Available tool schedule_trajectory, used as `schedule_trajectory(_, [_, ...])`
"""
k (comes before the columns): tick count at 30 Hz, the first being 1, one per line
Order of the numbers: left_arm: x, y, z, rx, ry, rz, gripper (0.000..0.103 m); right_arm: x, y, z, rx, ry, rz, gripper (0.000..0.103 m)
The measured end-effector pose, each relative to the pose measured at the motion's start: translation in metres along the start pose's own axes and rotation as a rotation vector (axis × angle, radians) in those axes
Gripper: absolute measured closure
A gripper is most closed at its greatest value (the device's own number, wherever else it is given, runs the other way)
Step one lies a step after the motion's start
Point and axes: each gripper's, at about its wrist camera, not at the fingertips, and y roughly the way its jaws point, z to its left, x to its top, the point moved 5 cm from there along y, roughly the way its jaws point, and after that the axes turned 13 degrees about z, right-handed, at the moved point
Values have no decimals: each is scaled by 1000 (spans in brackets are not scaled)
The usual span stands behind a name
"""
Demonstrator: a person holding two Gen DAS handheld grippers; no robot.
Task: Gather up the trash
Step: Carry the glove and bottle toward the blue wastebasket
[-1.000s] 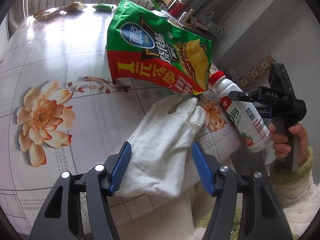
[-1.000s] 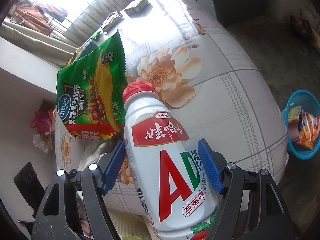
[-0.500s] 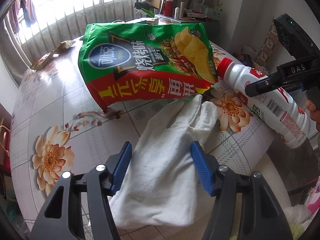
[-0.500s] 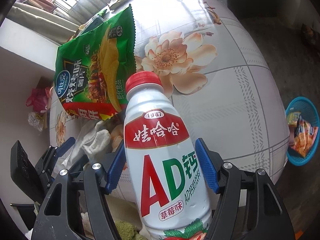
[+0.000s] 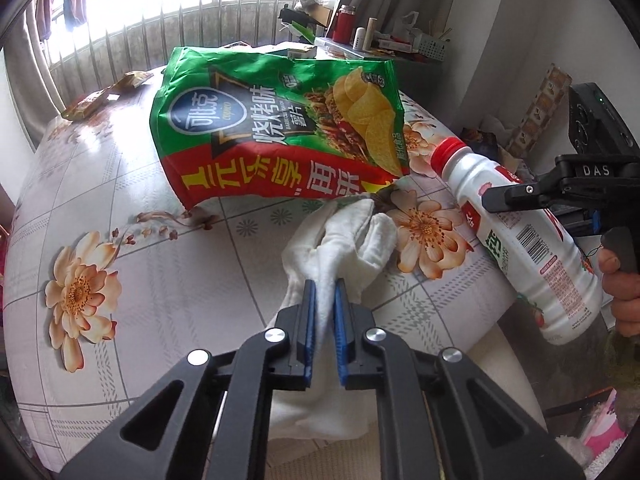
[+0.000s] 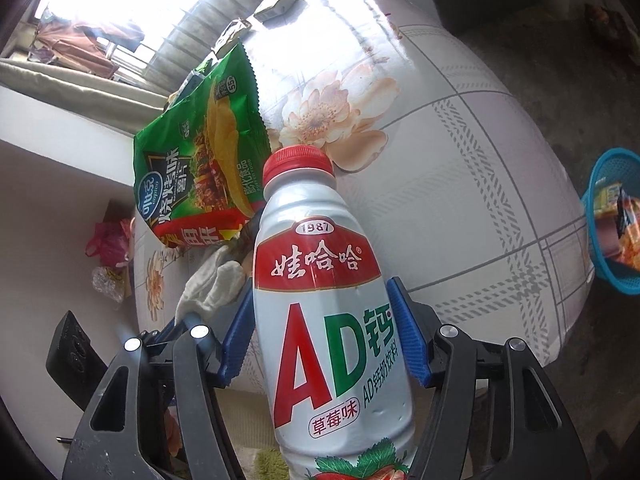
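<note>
Two items are in hand at this moment. Our right gripper (image 6: 326,344) has its blue fingers (image 6: 406,340) pressed to either side of the white milk-drink bottle (image 6: 328,320), held around the label with the red cap (image 6: 300,162) pointing away, off the near edge of the desk (image 6: 460,184). We judge the bottle rigid but smooth and somewhat slippery; dents low on its wall suggest thin plastic, probably empty and light, so the mid-body hold looks right and a hard squeeze would only buckle it. Our left gripper (image 5: 323,320) is closed on a fold of the white cloth (image 5: 340,248), which lies at the near desk edge and reaches up to the bottom corner of the green chip bag (image 5: 280,128). The bag stands raised above the desk with that corner caught in the cloth; whether anything else props it up we cannot tell. We judge it light, crinkly and easily crushed, best taken by a sealed edge or corner. A blue basket (image 6: 612,220) already holding wrappers sits on the floor to the right, well apart from the desk. Compared with half a second ago, the left fingers (image 5: 309,316) have gone from wide open astride the cloth to pinched shut on it, bunching it into a ridge; the right hold on the bottle is unchanged.
</note>
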Motion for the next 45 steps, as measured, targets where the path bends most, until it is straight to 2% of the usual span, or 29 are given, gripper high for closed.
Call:
schedule_trajectory(7, [-3, -11, -11, 33, 27, -26, 96, -5, -12, -10, 77, 40, -31, 44])
schedule_trajectory(15, [0, -34, -20, 87, 44, -96, 96, -12, -32, -12, 140, 41, -74, 45])
schedule_trajectory(22, [-1, -47, -31, 113, 62, -126, 96, -20, -48, -16, 195, 40, -110, 45])
schedule_trajectory(35, [12, -73, -57, 43, 130, -190, 96, -47, -77, -26, 304, 79, -207, 45])
schedule_trajectory(45, [35, -68, -119, -37, 283, -184, 96, -78, -103, -70, 384, 186, -327, 45])
